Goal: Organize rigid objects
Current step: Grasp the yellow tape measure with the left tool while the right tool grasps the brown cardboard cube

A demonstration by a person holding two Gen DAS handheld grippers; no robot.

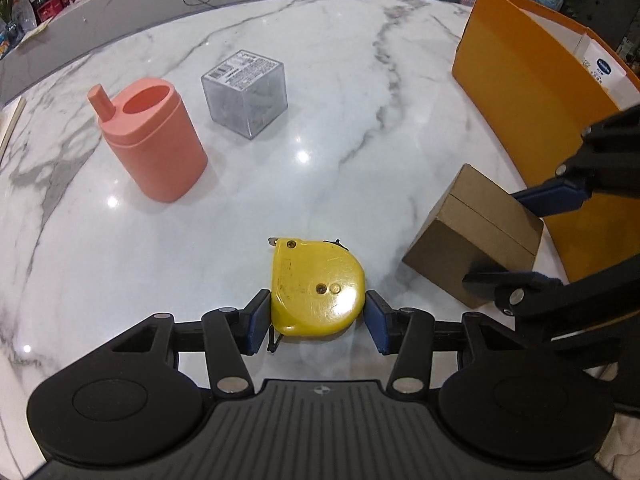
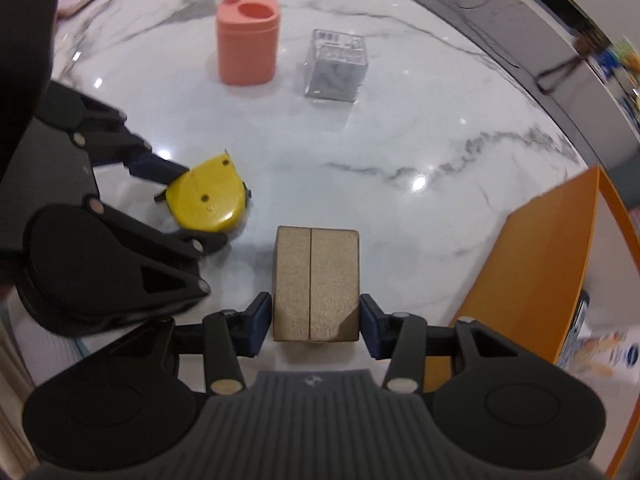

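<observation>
Two grippers were engaged at once. The left gripper [image 1: 318, 316] had its jaws pinching the yellow tape measure [image 1: 316, 288] between them on the surface [image 1: 320, 100]. The right gripper [image 2: 314, 320] had its jaws against both sides of the cardboard box [image 2: 316, 280]; firm contact could not be confirmed. The orange bin [image 2: 532, 272] stood to the right of those jaws. Advised: confirm a square grip before lifting, and clear the bin wall.

Open marble table [image 1: 328, 184] ahead of left gripper [image 1: 318, 312] past yellow tape measure [image 1: 316, 288]; pink container [image 1: 154, 144] and clear cube box [image 1: 245, 94] further ahead-left. Cardboard box [image 1: 476, 240] and right gripper [image 1: 516, 236] close on right, orange bin [image 1: 520, 92] wall beyond.
</observation>
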